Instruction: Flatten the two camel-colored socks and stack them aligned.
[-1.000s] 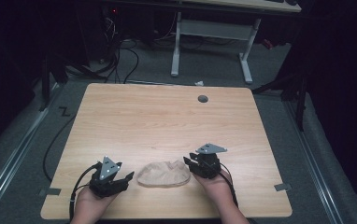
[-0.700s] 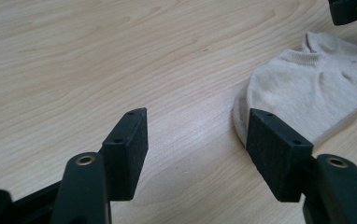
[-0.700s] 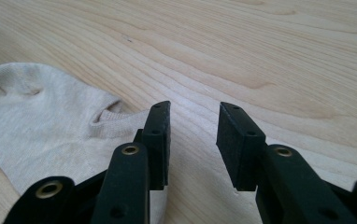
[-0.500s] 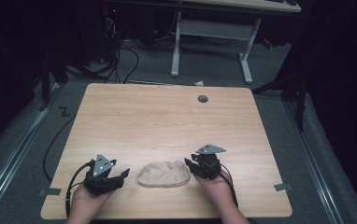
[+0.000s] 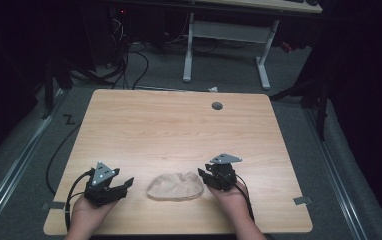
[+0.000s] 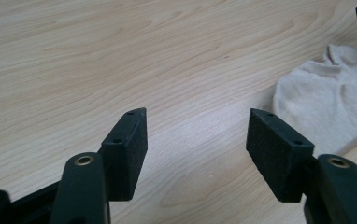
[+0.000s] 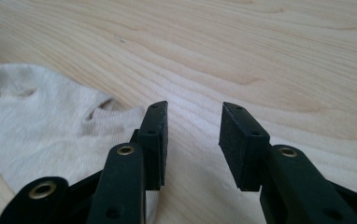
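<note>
On the light wooden desk (image 5: 179,135), a crumpled beige cotton sock (image 5: 175,186) lies flat near the front edge, about midway between the two hands. Compared with a second ago, the left gripper (image 5: 127,183) has backed away from the sock toward the front left corner, leaving bare wood between its jaws and the fabric. The right gripper (image 5: 202,176) sits in the same spot at the sock's right end, but its jaws have just been opening, and nothing is between them now. Both grippers stand apart and empty, so the sock appears to have been let go and left lying; any next handling would need a fresh approach.

The high view gives the layout: sock centred, a gripper at either side. The left gripper view adds that its jaws (image 6: 197,140) are wide over bare wood, with the sock (image 6: 326,105) off to one side. The right gripper view shows its jaws (image 7: 193,140) parted over wood, the sock's (image 7: 36,130) ribbed edge just beside one jaw.
</note>
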`<act>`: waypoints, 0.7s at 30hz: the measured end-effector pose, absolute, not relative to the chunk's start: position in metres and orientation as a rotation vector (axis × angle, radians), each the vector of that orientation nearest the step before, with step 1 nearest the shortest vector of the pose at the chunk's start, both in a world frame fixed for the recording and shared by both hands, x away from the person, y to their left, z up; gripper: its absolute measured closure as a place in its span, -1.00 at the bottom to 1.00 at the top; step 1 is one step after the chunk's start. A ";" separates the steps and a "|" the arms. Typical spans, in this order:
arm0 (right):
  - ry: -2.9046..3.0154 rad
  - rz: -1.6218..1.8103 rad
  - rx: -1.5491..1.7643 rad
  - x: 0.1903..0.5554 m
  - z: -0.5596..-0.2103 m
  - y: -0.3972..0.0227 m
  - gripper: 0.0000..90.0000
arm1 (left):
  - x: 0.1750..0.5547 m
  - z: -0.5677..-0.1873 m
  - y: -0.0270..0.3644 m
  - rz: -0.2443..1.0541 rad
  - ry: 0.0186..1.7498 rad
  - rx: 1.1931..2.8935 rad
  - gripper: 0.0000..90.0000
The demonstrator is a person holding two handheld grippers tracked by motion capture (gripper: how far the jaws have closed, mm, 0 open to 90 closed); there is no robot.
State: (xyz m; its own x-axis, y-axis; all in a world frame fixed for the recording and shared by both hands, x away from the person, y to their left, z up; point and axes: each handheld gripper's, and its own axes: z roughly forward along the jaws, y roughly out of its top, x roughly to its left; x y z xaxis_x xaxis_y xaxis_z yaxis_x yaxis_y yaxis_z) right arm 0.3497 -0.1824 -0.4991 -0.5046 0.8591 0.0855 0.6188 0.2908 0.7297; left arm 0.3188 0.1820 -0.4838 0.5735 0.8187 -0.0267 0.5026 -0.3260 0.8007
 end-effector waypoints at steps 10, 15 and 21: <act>2.264 1.103 1.297 0.335 -0.495 -0.188 0.36 | 0.324 -0.489 0.155 0.499 0.990 2.066 -0.04; 2.291 1.122 1.318 0.346 -0.500 -0.189 0.36 | 0.333 -0.492 0.151 0.504 1.022 2.069 -0.03; 2.240 1.124 1.363 0.348 -0.496 -0.199 0.37 | 0.321 -0.492 0.152 0.557 1.001 2.097 -0.03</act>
